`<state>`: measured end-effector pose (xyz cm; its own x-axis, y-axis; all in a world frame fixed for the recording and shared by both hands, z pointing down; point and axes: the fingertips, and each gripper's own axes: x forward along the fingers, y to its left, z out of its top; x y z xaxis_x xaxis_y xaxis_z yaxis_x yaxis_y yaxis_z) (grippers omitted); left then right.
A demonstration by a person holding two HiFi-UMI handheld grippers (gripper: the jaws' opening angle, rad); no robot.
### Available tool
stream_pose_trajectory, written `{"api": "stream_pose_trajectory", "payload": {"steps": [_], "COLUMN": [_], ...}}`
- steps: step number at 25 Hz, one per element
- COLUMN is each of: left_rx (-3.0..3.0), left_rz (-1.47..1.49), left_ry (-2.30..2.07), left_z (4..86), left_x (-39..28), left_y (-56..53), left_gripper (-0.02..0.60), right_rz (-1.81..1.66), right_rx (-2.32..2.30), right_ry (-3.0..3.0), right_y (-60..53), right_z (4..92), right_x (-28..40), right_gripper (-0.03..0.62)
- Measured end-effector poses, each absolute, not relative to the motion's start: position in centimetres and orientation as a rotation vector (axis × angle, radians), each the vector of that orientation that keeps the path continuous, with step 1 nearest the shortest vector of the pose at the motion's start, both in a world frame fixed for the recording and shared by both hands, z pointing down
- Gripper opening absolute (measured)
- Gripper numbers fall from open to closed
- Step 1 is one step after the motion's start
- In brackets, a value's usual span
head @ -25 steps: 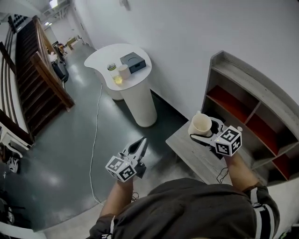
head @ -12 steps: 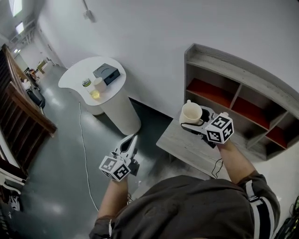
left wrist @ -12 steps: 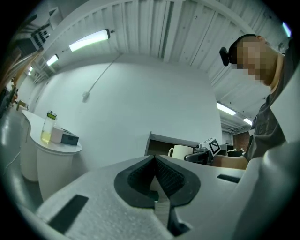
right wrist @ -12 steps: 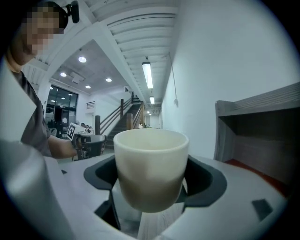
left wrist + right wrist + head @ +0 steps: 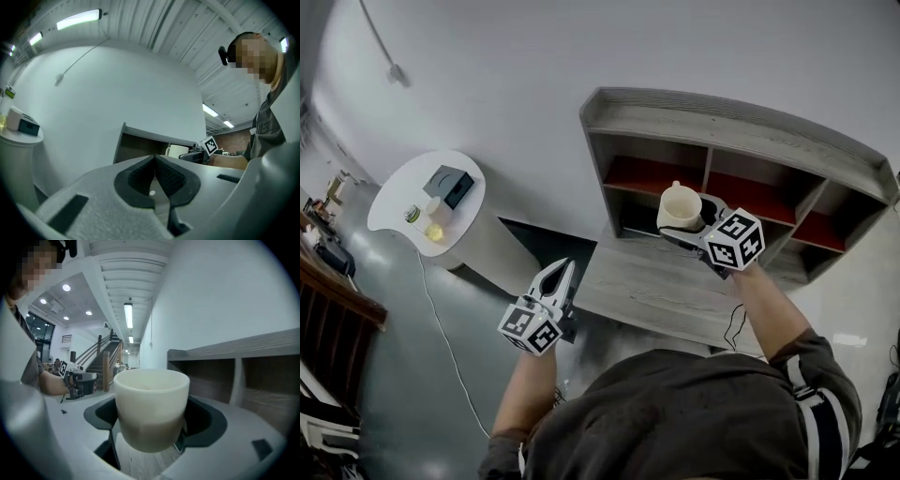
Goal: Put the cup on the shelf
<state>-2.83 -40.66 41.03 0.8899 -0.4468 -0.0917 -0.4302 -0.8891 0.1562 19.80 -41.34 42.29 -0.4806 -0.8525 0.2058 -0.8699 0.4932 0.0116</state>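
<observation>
The right gripper (image 5: 684, 223) carries the cup (image 5: 679, 204) upright, clamped between wide-spread jaws, with the shelf (image 5: 741, 124) just ahead. Next, I'd say, comes a forward reach into a compartment. The left gripper (image 5: 564, 274) hangs closed, empty.

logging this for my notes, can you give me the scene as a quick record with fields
cup: cream cup, upright, held in front of the shelf, not yet on it
right gripper: right gripper, jaws wide, closed on the cup
left gripper: left gripper, jaws together, nothing between them
shelf: grey shelf against the wall, red inside its compartments
below the cup: grey wooden platform
far left: white table with small items on it
</observation>
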Motion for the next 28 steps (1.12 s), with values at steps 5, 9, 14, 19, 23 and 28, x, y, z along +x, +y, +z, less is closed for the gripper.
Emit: {"api": "stream_pose_trajectory", "payload": {"steps": [5, 9, 14, 19, 23, 28], "left_rx": [2.947, 2.969, 2.990, 2.997, 2.991, 2.986], "left_rz": [-0.173, -0.158, -0.142, -0.138, -0.132, -0.129], "left_ry": [-0.539, -0.441, -0.348, -0.298, -0.276, -0.266], "left_z": [41.4, 41.6, 41.8, 41.9, 42.5, 42.8], "left_x": [4.1, 9.1, 14.4, 18.4, 20.5, 22.0], "left_y": [-41.1, -41.4, -41.6, -41.9, -42.2, -42.3], "left_gripper": [0.000, 0.000, 0.000, 0.000, 0.000, 0.000], "right_rz": [0.152, 0.173, 0.232, 0.272, 0.309, 0.327], "right_rx": [1.650, 1.767, 1.889, 1.965, 2.013, 2.040], "right_ry": [-2.452, -2.343, -2.216, -2.107, -2.046, -1.986], "right_y": [-40.0, -39.1, -38.5, -38.6, -38.8, -39.6], "right_z": [42.5, 43.4, 45.3, 47.3, 48.8, 49.9], "right_x": [27.3, 33.3, 39.7, 44.4, 47.0, 48.9], "right_gripper": [0.413, 0.413, 0.413, 0.413, 0.413, 0.413]}}
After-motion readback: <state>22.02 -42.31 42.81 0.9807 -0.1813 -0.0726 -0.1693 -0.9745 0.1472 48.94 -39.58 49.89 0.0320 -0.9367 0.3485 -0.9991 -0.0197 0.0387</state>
